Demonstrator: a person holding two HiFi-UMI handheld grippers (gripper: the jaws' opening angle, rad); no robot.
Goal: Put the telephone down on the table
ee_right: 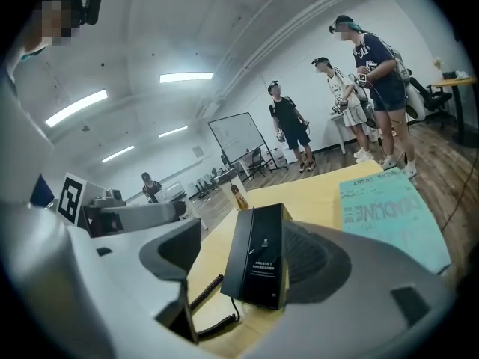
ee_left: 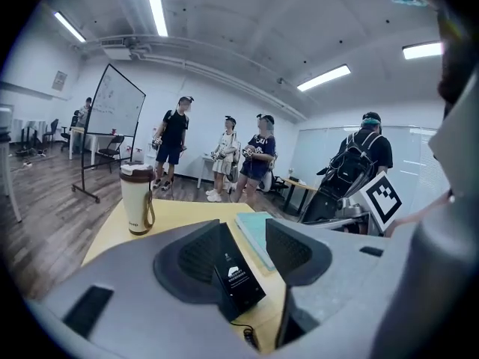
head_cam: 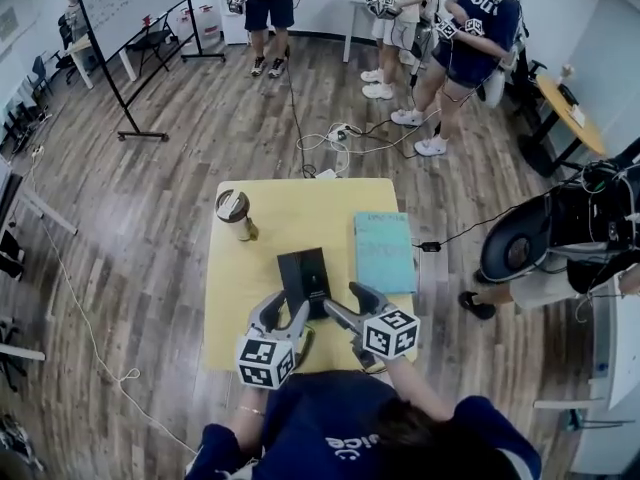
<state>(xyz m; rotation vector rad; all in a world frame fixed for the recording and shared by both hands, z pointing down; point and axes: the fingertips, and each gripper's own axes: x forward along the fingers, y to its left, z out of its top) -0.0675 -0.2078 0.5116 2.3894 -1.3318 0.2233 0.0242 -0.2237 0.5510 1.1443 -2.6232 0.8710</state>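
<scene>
The black telephone (head_cam: 303, 273) is a slab-shaped unit near the front middle of the yellow table (head_cam: 240, 298), and its coiled cord (ee_right: 206, 305) trails toward me. My left gripper (head_cam: 285, 308) is just in front of its near left corner and stands open. In the left gripper view the telephone (ee_left: 238, 281) shows in the gap between the jaws (ee_left: 243, 249), close to the left pad. My right gripper (head_cam: 342, 300) is at the near right corner, also open. Seen from it, the telephone (ee_right: 260, 264) stands beside the right pad, with the left one well apart (ee_right: 251, 245).
A lidded tumbler with a strap (head_cam: 234, 213) stands at the table's far left. A teal book (head_cam: 384, 251) lies along the right edge. Several people stand beyond the table, with cables (head_cam: 345, 133) on the floor and a wheeled whiteboard (head_cam: 140, 28) at the far left.
</scene>
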